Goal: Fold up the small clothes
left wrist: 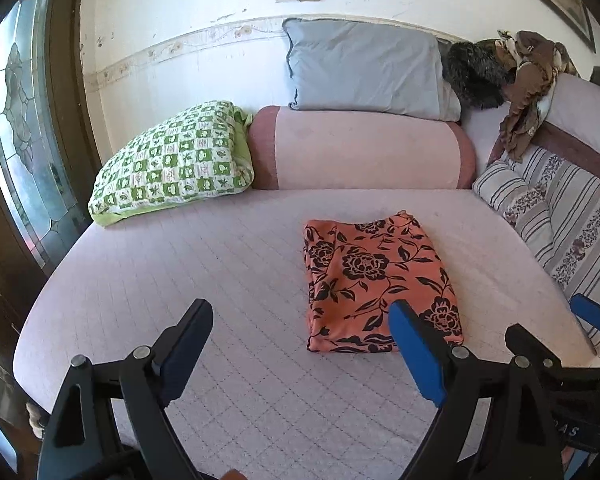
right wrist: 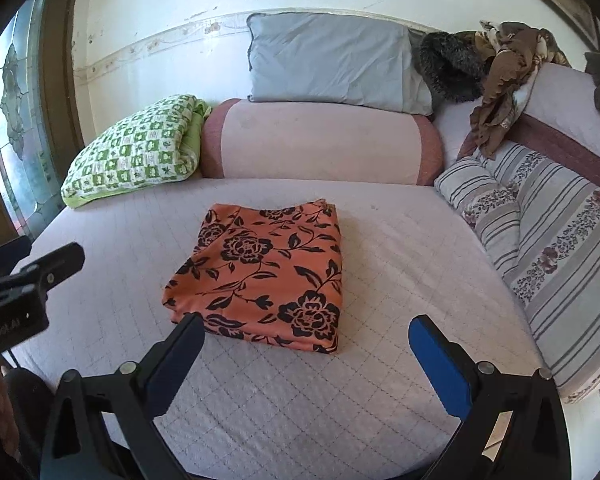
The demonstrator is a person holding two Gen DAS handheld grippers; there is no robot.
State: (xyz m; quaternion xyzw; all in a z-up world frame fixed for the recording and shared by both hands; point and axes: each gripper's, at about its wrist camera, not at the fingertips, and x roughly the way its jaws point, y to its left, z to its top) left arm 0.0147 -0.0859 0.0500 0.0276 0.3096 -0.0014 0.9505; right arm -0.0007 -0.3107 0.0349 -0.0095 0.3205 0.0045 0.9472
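Observation:
An orange cloth with black flowers [left wrist: 374, 280] lies folded into a flat rectangle on the pale quilted bed [left wrist: 204, 264]. It also shows in the right wrist view [right wrist: 266, 272]. My left gripper [left wrist: 300, 312] is open and empty, above the bed just left of and in front of the cloth. My right gripper [right wrist: 306, 326] is open and empty, hovering over the cloth's near edge. The right gripper also shows at the right edge of the left wrist view [left wrist: 588, 312]. The left gripper shows at the left edge of the right wrist view [right wrist: 40, 268].
A green checked folded blanket [left wrist: 172, 164], a pink bolster [left wrist: 360, 148] and a grey pillow [left wrist: 364, 68] line the back wall. Striped floral cushions [left wrist: 556, 216] and a heap of brown and dark clothes [left wrist: 520, 76] stand at the right. A stained-glass door [left wrist: 20, 128] is at the left.

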